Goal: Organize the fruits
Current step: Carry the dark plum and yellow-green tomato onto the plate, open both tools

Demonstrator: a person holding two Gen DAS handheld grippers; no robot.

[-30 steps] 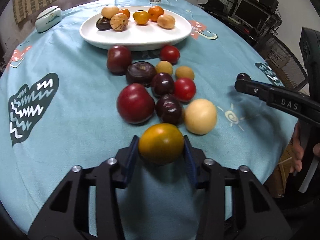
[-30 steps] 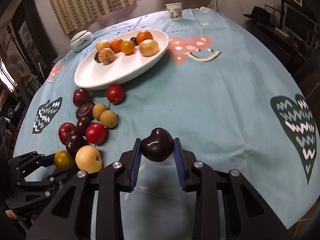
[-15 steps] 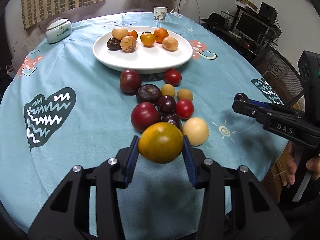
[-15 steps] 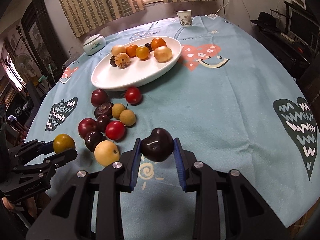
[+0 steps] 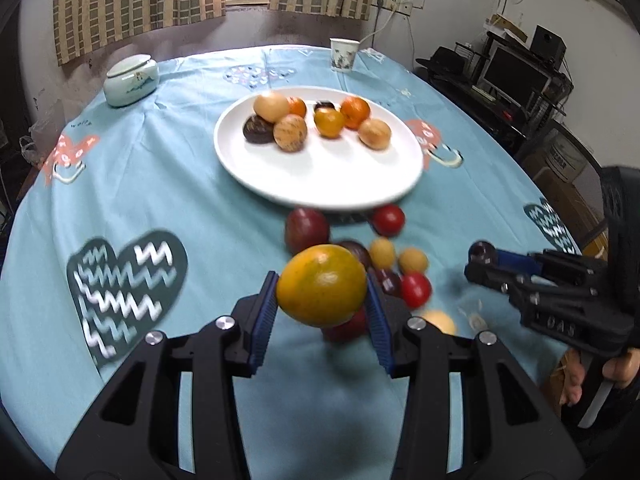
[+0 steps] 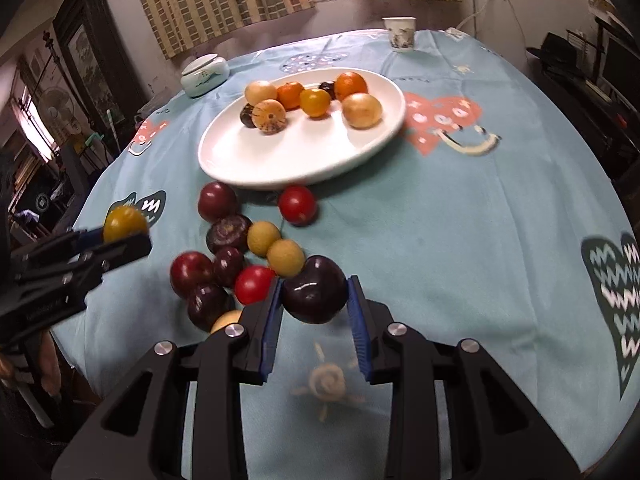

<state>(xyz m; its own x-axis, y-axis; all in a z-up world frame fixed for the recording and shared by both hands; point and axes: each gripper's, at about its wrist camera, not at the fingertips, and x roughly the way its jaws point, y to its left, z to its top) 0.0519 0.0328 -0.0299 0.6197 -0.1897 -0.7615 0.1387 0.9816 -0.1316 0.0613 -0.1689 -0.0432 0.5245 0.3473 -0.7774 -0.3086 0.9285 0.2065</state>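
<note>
Gripping fruit — left gripper (image 5: 322, 286) an orange (image 5: 322, 285), right gripper (image 6: 314, 296) a plum (image 6: 314, 294).

A blue tablecloth (image 5: 168, 184) printed with hearts covers the round table. At its far left stands a lidded ceramic jar (image 5: 131, 79), at the far edge a paper cup (image 5: 343, 54). Striped curtains (image 5: 136, 0) hang behind; a monitor (image 5: 516, 76) sits far right.

Dark plum (image 6: 314, 295) clamped in right gripper (image 6: 315, 312)
</note>
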